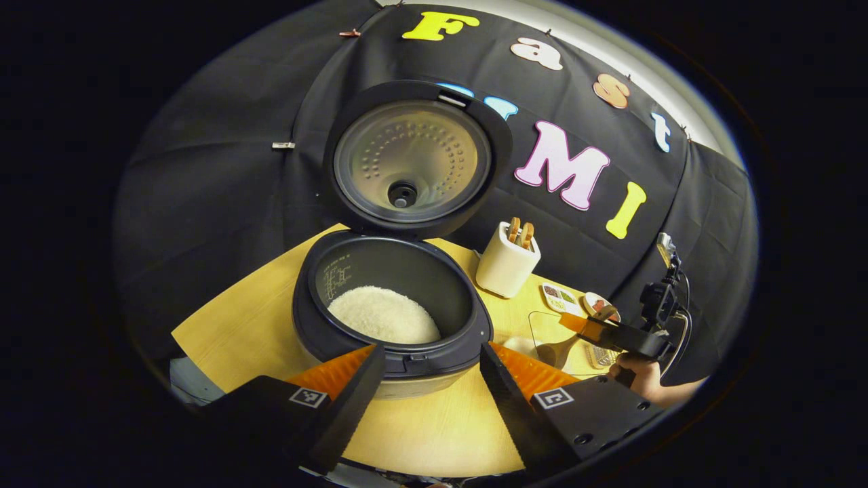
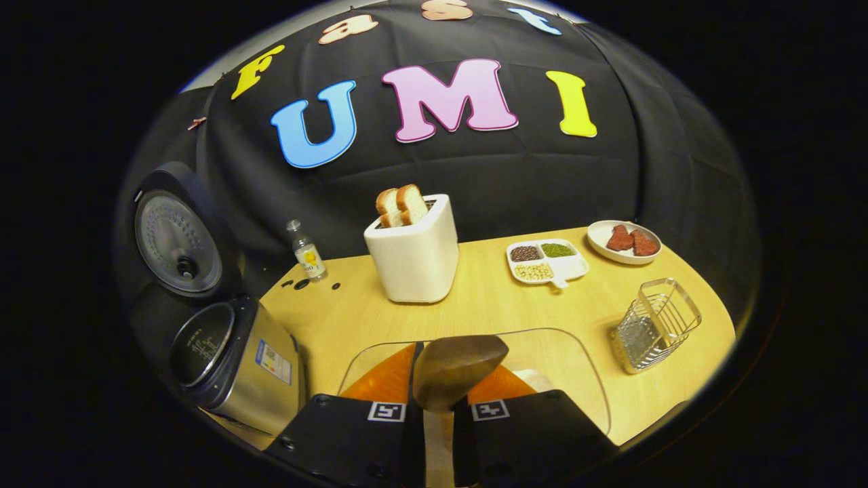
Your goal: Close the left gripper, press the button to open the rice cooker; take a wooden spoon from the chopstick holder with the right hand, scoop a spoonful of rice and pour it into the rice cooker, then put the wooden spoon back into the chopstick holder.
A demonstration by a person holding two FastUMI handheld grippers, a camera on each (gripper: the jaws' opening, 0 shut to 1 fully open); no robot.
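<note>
Right gripper view: right gripper point(image 2: 437, 400) clamps wooden spoon point(image 2: 456, 369); left gripper point(image 1: 427, 373) open before rice cooker point(image 1: 393, 312).

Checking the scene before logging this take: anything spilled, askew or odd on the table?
No spill visible. Two small things: the wire holder leans to one side, though the fisheye may exaggerate that, and a few dark specks lie on the table beside the small bottle; can't tell what they are.

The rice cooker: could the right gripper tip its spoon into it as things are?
Probably yes. The rice cooker has its lid up, pot open, and the right gripper, shut on the wooden spoon, has bare table between.
</note>
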